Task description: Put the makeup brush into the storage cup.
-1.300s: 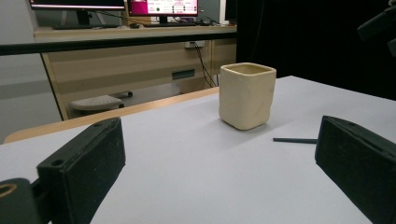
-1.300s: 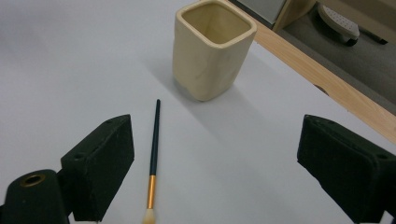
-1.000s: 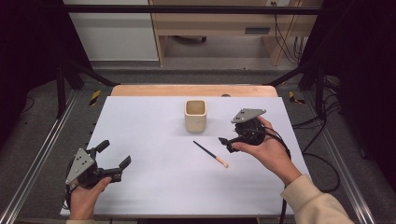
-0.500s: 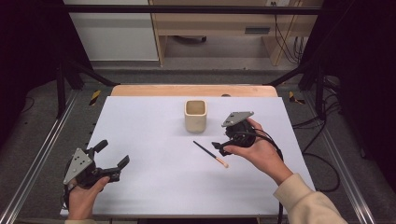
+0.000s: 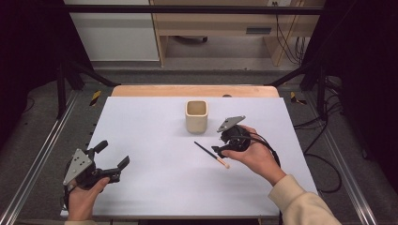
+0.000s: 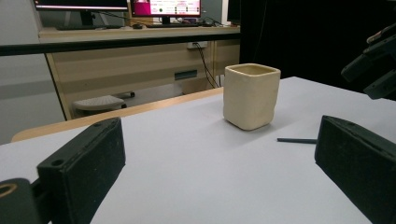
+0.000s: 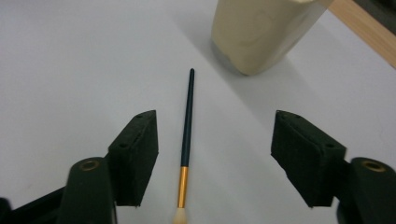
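I am holding my right gripper (image 5: 217,150) just right of the cup (image 5: 196,116), its jaws standing wide apart and clamped on nothing. In my right gripper view the brush (image 7: 187,128) is lying flat on the desk (image 7: 70,60) between those jaws, touching neither, with its dark handle pointing toward the cup (image 7: 264,30) and its gold ferrule and pale bristles nearest me. In the high view the brush (image 5: 211,154) is lying just in front of the cup and a little to its right, its bristle end under my right gripper.

The cup is standing upright on the white desk (image 5: 155,122), a cream, square-mouthed thing with rounded corners. From the high view its inside is looking bare, though I cannot see down to the bottom. In my left gripper view the cup (image 6: 251,95) is showing its rim only, so its contents cannot be told there; the dark tip of the brush (image 6: 296,140) is lying beside its base.

My left gripper (image 5: 112,157) is well to the left of the cup and nearer me, jaws also wide apart with only bare desk between them.

I can make out no readable writing on the cup or brush. The screens (image 6: 166,7) beyond the cup are too blurred to read.
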